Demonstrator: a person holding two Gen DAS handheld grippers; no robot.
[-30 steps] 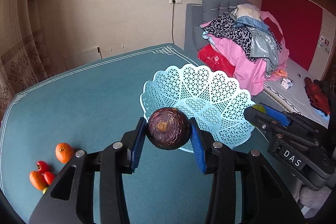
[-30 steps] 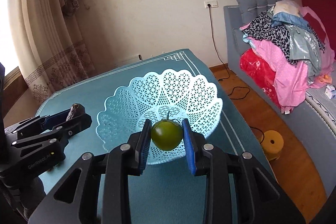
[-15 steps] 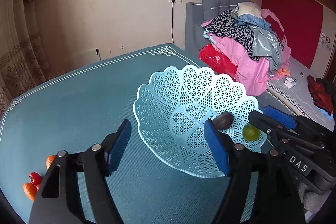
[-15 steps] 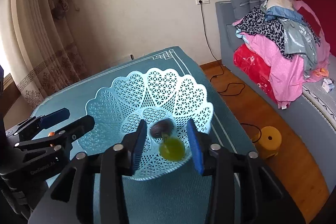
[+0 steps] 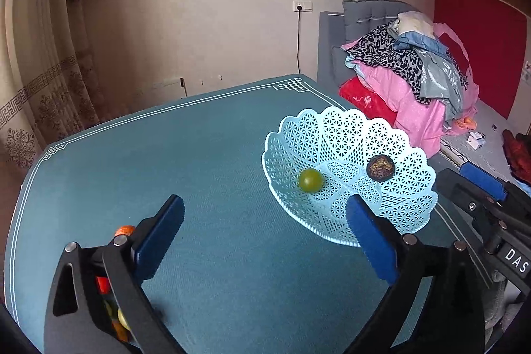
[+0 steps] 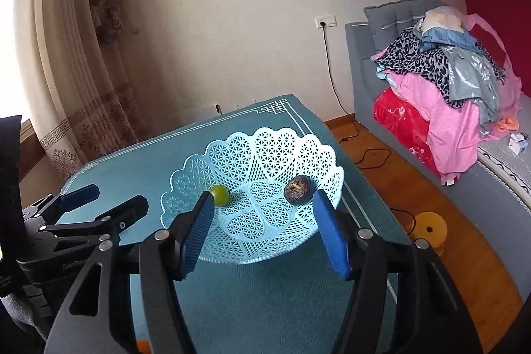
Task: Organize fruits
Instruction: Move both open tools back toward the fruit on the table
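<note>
The left claw (image 5: 264, 233) is opening, its blue pads spread wide with only bare teal tabletop (image 5: 205, 161) between them. The right claw (image 6: 260, 233) is opening too, nothing pinched; its fingers frame the near rim of the pale blue latticed plastic basket (image 6: 265, 148). Inside that basket lie a small round green fruit (image 6: 220, 195) on the left wall and a dark wrinkled purple-brown fruit (image 6: 297, 194) on the right wall, well apart. Small orange and red fruits (image 5: 123, 230) sit on the tabletop behind the left claw's left finger.
</note>
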